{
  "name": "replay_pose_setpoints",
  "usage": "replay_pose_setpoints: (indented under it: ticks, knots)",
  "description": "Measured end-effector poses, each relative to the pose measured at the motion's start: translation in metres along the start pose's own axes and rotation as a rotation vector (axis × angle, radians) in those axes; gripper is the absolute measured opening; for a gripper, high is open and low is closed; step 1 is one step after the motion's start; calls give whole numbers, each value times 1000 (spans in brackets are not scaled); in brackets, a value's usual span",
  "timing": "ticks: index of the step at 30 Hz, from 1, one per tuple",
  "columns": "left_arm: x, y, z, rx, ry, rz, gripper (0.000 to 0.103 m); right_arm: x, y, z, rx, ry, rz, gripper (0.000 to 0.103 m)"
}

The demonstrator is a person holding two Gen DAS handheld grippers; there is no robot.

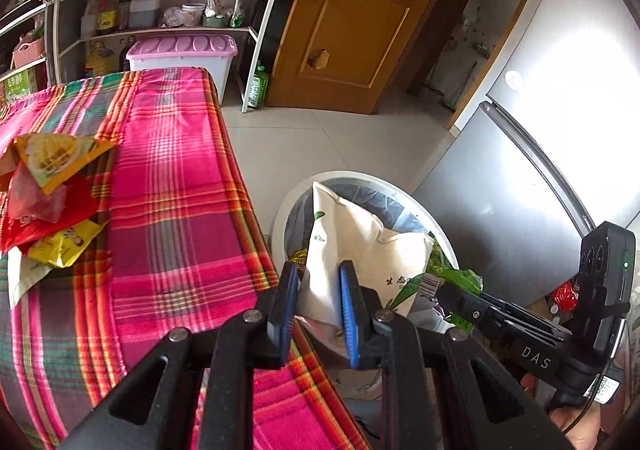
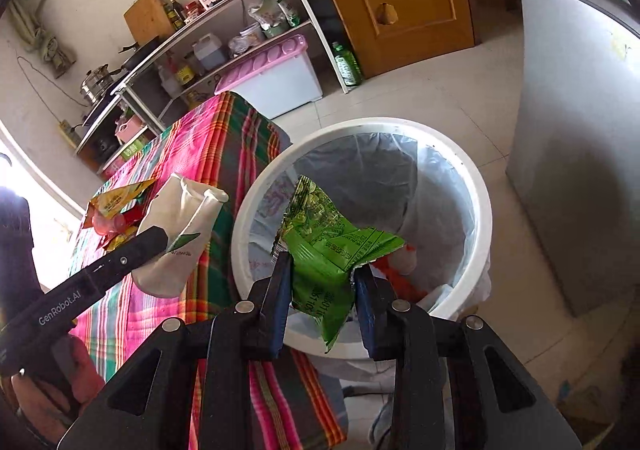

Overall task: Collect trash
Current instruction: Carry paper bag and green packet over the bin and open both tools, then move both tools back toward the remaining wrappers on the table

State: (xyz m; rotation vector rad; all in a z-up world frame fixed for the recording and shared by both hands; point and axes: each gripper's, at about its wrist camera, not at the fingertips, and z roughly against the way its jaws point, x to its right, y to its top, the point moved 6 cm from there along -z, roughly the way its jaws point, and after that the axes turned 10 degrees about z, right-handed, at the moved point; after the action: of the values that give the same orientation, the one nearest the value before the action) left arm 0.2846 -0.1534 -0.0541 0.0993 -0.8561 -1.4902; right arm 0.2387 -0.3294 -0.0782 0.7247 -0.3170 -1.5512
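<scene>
My left gripper (image 1: 318, 302) is shut on a white snack bag (image 1: 360, 246) with green print, held past the table edge over the white bin (image 1: 288, 206). The bag also shows in the right wrist view (image 2: 180, 226). My right gripper (image 2: 322, 292) holds a green crumpled wrapper (image 2: 328, 242) between its blue pads, above the bin's opening (image 2: 476, 186), which has a clear liner. Several more wrappers, yellow and red (image 1: 52, 194), lie on the plaid tablecloth (image 1: 176, 178) at the left.
A metal shelf rack (image 1: 160, 2) with bottles, pots and a kettle stands behind the table. A pink-lidded storage box (image 1: 184, 54) sits under it. A wooden door (image 1: 352, 18) is at the back. A grey fridge (image 1: 500, 178) stands right of the bin.
</scene>
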Motion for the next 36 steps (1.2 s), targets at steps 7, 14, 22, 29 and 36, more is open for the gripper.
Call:
replay_pose_setpoints:
  ticks: [7, 14, 22, 29, 36]
  knots:
    - [9, 3, -32, -42, -28, 14, 22, 14, 6, -5, 9, -36, -14, 38]
    - [5, 0, -35, -53, -51, 42, 24, 17, 8, -1, 25, -31, -29, 46]
    - [-10, -2, 0, 14, -48, 49, 24, -9, 8, 19, 69, 9, 21, 46]
    - [-38, -8, 53, 110, -9, 75, 24, -48, 6, 34, 81, 17, 93, 46]
    - [-76, -18, 106, 198, 72, 118, 24, -104, -4, 42, 80, 75, 204, 46]
